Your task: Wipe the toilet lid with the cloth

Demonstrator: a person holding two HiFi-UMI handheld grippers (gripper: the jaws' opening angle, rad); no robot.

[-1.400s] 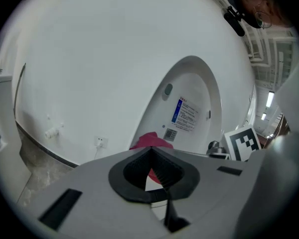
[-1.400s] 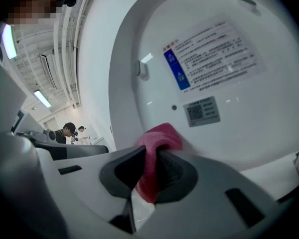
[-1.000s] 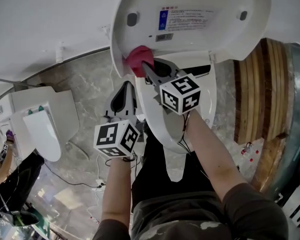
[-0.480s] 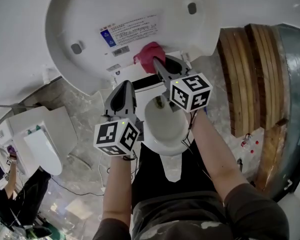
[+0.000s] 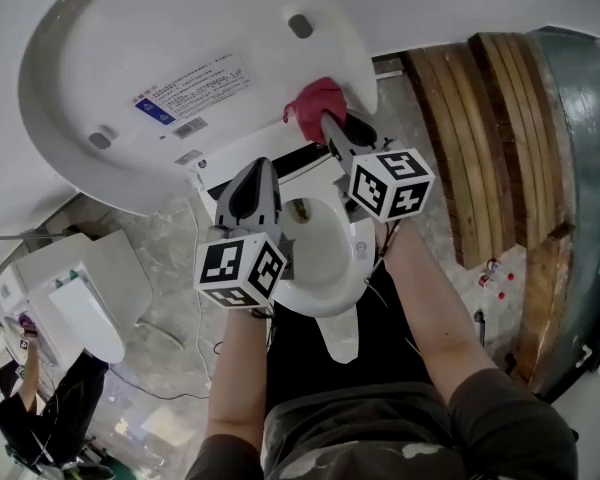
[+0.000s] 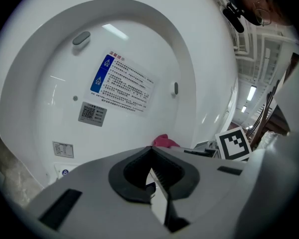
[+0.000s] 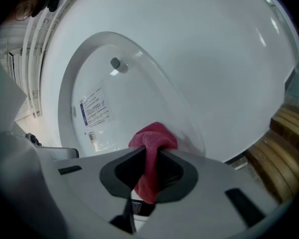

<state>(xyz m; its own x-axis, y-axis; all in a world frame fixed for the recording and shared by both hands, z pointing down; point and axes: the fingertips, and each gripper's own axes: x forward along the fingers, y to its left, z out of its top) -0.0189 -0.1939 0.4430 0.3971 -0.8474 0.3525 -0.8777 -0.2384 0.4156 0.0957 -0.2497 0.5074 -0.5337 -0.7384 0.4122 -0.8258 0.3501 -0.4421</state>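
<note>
Head view shows the toilet lid [image 5: 250, 28] raised, its inner face with the printed label [image 5: 192, 85] turned toward the person, above the open toilet bowl [image 5: 315, 303]. The step in hand appears to be the wiping itself: a stroke along the lower part of that inner face, now arrived at the lid's right-hand edge.

The right claw [image 5: 327, 120] is clamped on the red cloth [image 5: 316, 101]. In the right gripper view the fabric runs down between the jaws and bunches ahead of the tips. The bunch seems pressed against the lid just inside its rim, though contact cannot be fully confirmed. The left claw [image 5: 259, 164] has its jaws together with nothing between them. It hangs in front of the lid, lower than the right and over the bowl, touching nothing that shows.

With the cloth at the end of its run, the next move probably calls for a return pass higher up. The label area and the upper part of the face look not yet covered, and the cloth would need to be kept flat against the curve.

A second ago the cloth sat at the lid's left side, left of the label. Half a second ago it lay below the label's right end, and now it is past the label at the right rim. The left claw has stayed closed and has shifted along with the right.
</note>
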